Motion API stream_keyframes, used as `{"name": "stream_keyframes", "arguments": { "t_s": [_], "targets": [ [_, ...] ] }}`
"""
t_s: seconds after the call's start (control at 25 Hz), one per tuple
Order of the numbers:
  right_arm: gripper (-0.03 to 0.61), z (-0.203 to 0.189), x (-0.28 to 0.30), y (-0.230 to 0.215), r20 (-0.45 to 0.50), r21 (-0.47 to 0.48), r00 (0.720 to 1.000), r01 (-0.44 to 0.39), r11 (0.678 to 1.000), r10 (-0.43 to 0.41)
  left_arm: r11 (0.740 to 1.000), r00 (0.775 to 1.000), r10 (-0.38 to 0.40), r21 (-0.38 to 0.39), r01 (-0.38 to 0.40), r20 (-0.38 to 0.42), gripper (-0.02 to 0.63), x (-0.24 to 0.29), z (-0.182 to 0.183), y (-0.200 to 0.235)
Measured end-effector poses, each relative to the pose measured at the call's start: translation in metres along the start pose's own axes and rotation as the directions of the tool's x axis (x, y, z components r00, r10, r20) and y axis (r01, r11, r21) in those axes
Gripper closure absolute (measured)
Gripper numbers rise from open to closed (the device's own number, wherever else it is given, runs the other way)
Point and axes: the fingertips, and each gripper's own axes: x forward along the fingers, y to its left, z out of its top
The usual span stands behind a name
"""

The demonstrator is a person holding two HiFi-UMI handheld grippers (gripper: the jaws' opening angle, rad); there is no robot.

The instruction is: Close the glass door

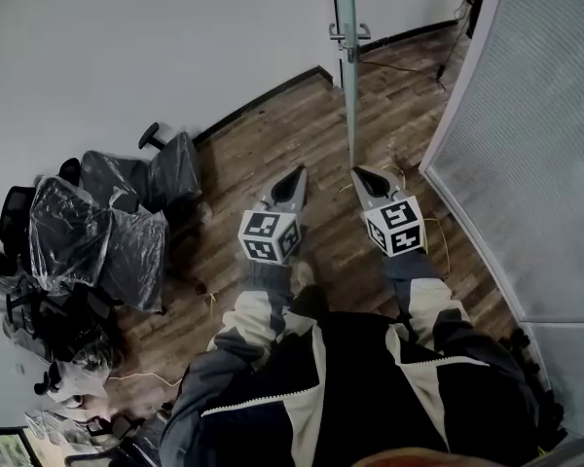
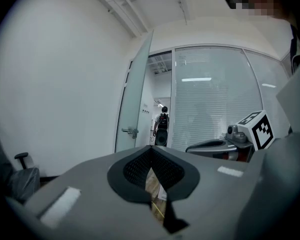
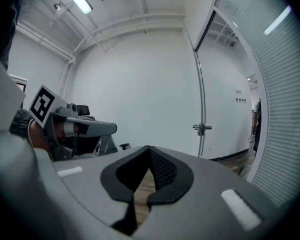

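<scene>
The glass door stands open, edge-on to me, with its metal handle high in the head view. My left gripper and right gripper are held side by side, both shut and holding nothing. They point at the door from short of its lower edge and do not touch it. In the left gripper view the door swings out from the white wall, handle at mid height, beyond my left gripper. The right gripper view has the door's edge and handle ahead of my right gripper.
A frosted glass partition runs along the right. Office chairs wrapped in plastic stand against the white wall at left. A thin yellow cable lies on the wood floor. A person with a backpack stands in the corridor beyond the doorway.
</scene>
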Motion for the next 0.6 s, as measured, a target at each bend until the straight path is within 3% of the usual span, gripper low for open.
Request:
{"name": "stream_keyframes", "arguments": {
  "t_s": [0.16, 0.6],
  "targets": [
    [0.574, 0.008, 0.049, -0.015, -0.008, -0.014, 1.0, 0.028, 1.0, -0.028, 0.999, 0.999, -0.041, 0.007, 0.041, 0.0, 0.609, 0.035, 0.003, 0.038],
    [0.574, 0.072, 0.208, -0.059, 0.036, -0.046, 0.989, 0.146, 0.988, -0.144, 0.987, 0.988, -0.145, 0.079, 0.14, 0.06, 0.609, 0.124, 0.057, 0.179]
  ]
}}
